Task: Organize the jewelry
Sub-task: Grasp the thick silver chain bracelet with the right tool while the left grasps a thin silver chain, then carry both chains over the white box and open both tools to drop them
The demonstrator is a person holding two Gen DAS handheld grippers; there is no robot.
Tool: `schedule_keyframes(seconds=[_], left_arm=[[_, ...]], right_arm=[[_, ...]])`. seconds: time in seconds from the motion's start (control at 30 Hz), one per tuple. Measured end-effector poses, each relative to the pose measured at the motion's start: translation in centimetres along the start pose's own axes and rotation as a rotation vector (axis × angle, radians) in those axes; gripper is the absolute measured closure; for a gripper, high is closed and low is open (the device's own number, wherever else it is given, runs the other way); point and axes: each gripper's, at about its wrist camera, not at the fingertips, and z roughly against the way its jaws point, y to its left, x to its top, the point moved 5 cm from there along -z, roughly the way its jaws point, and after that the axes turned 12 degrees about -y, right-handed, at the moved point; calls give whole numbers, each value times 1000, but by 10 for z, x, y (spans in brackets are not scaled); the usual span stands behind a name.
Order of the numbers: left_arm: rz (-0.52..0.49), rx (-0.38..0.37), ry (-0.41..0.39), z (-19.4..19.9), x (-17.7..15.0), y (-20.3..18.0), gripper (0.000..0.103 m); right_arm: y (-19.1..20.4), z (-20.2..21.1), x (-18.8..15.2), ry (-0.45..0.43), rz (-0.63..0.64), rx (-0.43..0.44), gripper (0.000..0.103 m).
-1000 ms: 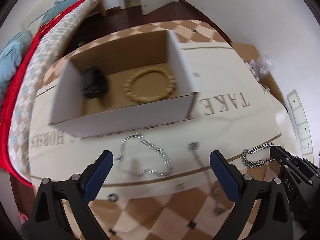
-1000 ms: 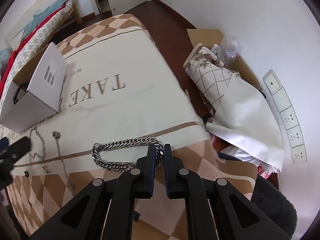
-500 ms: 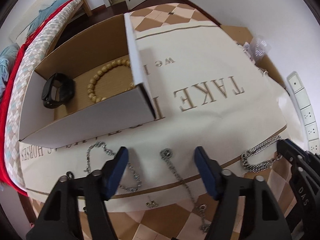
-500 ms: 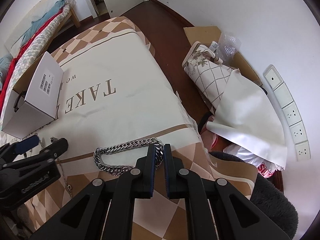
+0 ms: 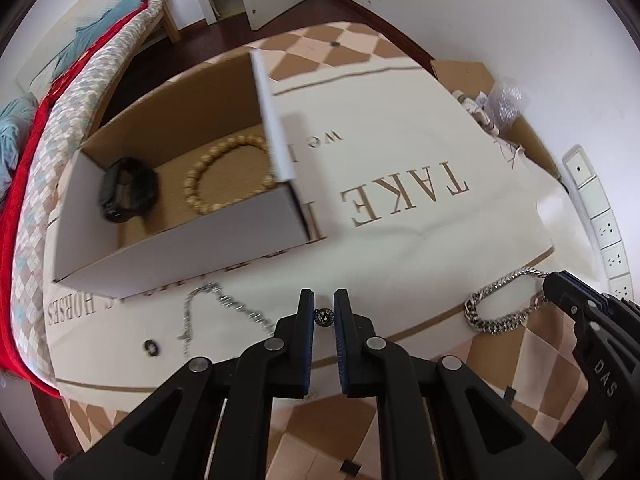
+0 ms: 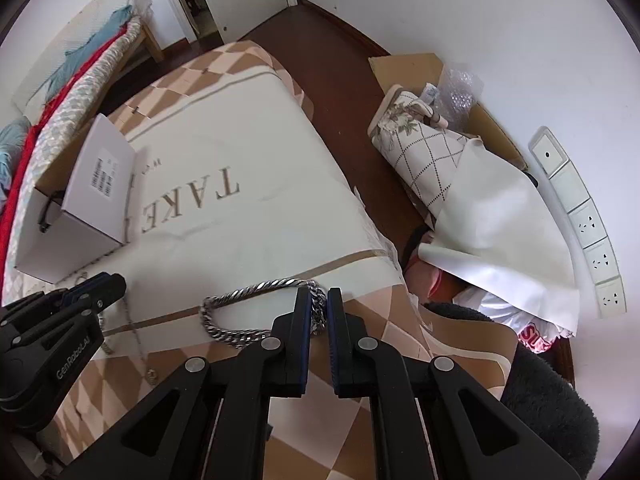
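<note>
Closed since a second ago: left gripper [image 5: 324, 305], from wide apart to pinched on the round pendant [image 5: 323, 316] of a thin necklace; ready to lift toward the open cardboard box [image 5: 192, 256] at 10 o'clock, already holding a black band [image 5: 127, 189] and wooden bead bracelet [image 5: 230, 178]. At 3 o'clock, still clamped: right gripper [image 6: 317, 305] on the chunky, shiny curb-link chain [image 6: 256, 308], lying on smooth printed cloth [image 6: 248, 216].
</note>
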Motion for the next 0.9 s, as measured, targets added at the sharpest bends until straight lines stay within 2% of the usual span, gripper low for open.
schedule_keyframes(seconds=[0.4, 0.73, 0.9], left_arm=[[85, -16, -76, 75, 5, 51, 96], [130, -33, -148, 122, 27, 82, 96], [132, -46, -203, 151, 48, 98, 96]], right_arm=[[33, 48, 21, -72, 5, 123, 95], [61, 78, 34, -109, 37, 207, 95], [80, 96, 48, -141, 51, 253, 95]])
